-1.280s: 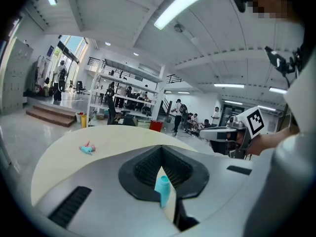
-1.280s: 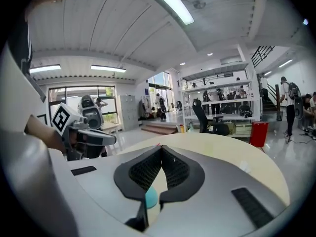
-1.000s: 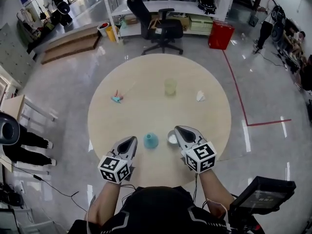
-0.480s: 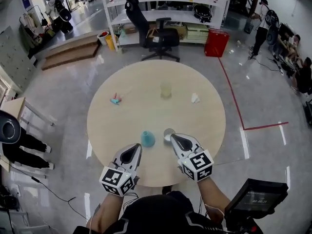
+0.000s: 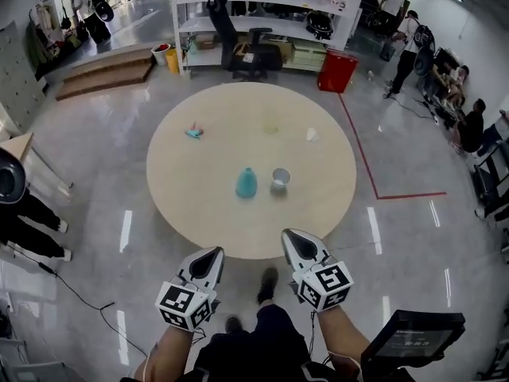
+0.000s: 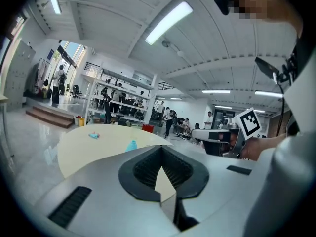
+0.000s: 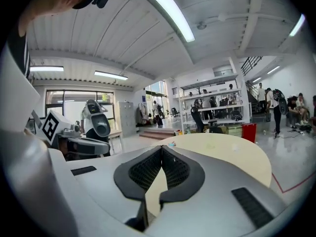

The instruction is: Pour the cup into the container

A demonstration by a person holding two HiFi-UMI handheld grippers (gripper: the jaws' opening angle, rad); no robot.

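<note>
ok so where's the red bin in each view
Head view: red bin at the top, right of centre, beyond the table.
Left gripper view: near the centre, just past the table's far edge.
Right gripper view: right of centre, behind the table.
Shared landmark: the round table.
</note>
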